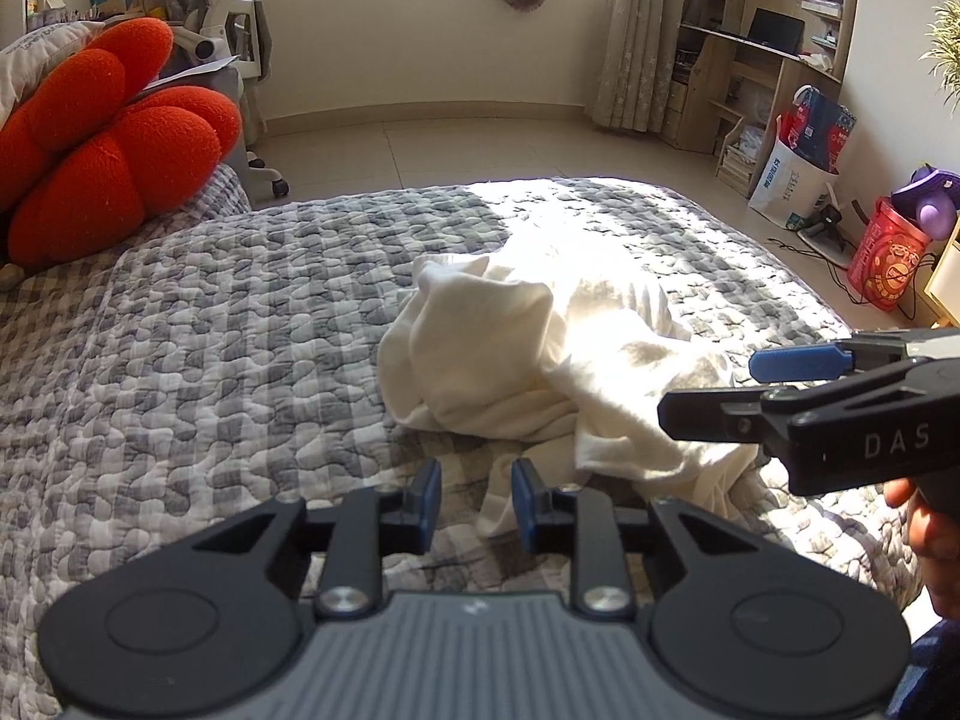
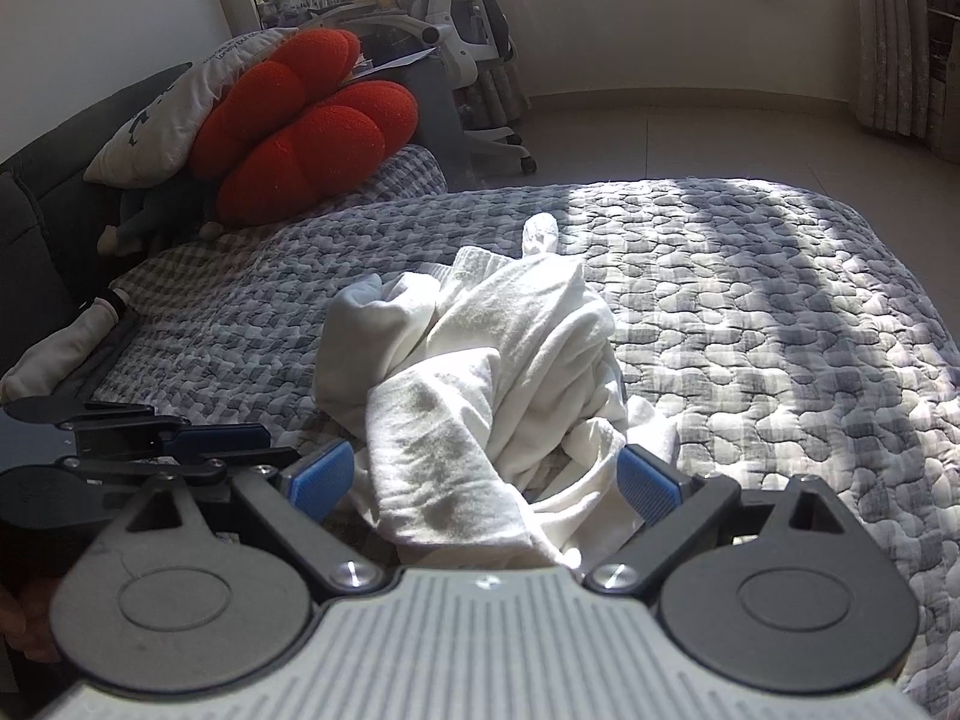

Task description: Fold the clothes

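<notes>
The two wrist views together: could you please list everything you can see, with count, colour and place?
White garment: one, cream-white, crumpled in a heap mid-bed, unfolded.
Quilt: one, grey-and-white check, covering the bed.
Red cushion: one, orange-red, lobed, at the head of the bed.
Pillow: one, white with dark print, behind the cushion.
Office chair: one, white, on the floor beyond the bed.
Curtain: one, beige, by the far window.
Wooden desk: one, light wood, far right corner.
Red bucket: one, right of the bed on the floor.
Left gripper: black with blue pads, open, just short of the garment's near edge.
Right gripper: black with blue pads, open wide, straddling the garment's near edge.
</notes>
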The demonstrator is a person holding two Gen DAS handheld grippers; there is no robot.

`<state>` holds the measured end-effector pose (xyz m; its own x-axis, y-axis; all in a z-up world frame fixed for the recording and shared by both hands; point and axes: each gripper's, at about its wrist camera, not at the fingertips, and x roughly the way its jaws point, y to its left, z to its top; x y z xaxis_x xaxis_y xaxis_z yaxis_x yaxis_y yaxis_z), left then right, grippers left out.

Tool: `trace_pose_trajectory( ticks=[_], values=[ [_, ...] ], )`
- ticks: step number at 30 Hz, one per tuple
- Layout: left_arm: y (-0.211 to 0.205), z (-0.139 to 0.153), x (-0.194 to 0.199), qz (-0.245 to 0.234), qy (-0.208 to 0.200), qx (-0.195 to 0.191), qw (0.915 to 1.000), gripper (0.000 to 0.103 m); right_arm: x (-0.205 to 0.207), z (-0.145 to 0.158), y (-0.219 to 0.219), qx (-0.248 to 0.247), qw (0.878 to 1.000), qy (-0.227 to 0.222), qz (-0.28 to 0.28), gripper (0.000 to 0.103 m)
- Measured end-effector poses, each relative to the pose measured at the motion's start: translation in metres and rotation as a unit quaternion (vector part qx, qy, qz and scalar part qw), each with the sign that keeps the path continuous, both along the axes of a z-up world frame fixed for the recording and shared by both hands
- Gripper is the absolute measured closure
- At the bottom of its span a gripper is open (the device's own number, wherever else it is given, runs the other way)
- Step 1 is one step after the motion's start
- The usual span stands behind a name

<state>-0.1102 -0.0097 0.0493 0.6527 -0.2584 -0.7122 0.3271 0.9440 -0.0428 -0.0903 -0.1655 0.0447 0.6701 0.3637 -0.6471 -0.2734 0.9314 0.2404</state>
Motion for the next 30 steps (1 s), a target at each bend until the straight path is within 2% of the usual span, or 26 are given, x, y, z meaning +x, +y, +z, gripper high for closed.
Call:
trace_pose_trajectory(
  ticks=[4,8,10,15,16,17,20,21,23,25,26,27,30],
  values=[
    [-0.001,-0.003,0.002,0.003,0.001,0.003,1.0,0.074,0.004,0.0,0.0,0.004,1.0,-0.009,-0.014,0.006],
    [-0.002,-0.008,0.006,0.011,0.003,0.005,0.9999,0.072,0.025,-0.003,0.0,0.017,0.997,-0.014,-0.069,0.006],
    [0.0,-0.009,0.007,0.013,0.006,0.004,0.9999,0.066,0.035,-0.004,0.002,0.02,0.995,-0.018,-0.092,0.006],
    [0.002,-0.013,0.009,0.017,0.009,0.004,0.9998,0.061,0.064,-0.006,0.009,0.014,0.993,-0.04,-0.109,0.006],
    [0.002,-0.014,0.01,0.018,0.008,0.006,0.9998,0.059,0.07,-0.01,0.012,0.004,0.994,-0.034,-0.108,0.009],
    [0.003,-0.015,0.01,0.018,0.008,0.007,0.9998,0.059,0.075,-0.015,0.014,-0.006,0.994,-0.026,-0.106,0.026],
    [0.006,-0.017,0.013,0.021,0.015,0.003,0.9997,0.057,0.077,-0.023,0.019,-0.003,0.995,-0.024,-0.093,0.065],
    [0.008,-0.017,0.014,0.023,0.018,0.0,0.9996,0.056,0.072,-0.018,0.021,0.0,0.995,-0.046,-0.084,0.069],
    [0.013,-0.015,0.016,0.029,0.021,-0.009,0.9993,0.055,0.05,0.005,0.03,0.03,0.99,-0.135,-0.027,0.072],
    [0.019,-0.011,0.017,0.037,0.018,-0.019,0.999,0.05,0.026,0.025,0.039,0.069,0.975,-0.202,0.056,0.073],
    [0.022,-0.009,0.018,0.04,0.016,-0.021,0.9988,0.048,0.016,0.031,0.044,0.083,0.967,-0.222,0.093,0.073],
    [0.024,-0.007,0.018,0.043,0.013,-0.023,0.9987,0.046,0.011,0.033,0.047,0.088,0.963,-0.227,0.113,0.073],
    [0.03,-0.004,0.02,0.054,0.013,-0.027,0.9981,0.044,0.01,0.025,0.055,0.059,0.972,-0.192,0.119,0.073]
  ],
)
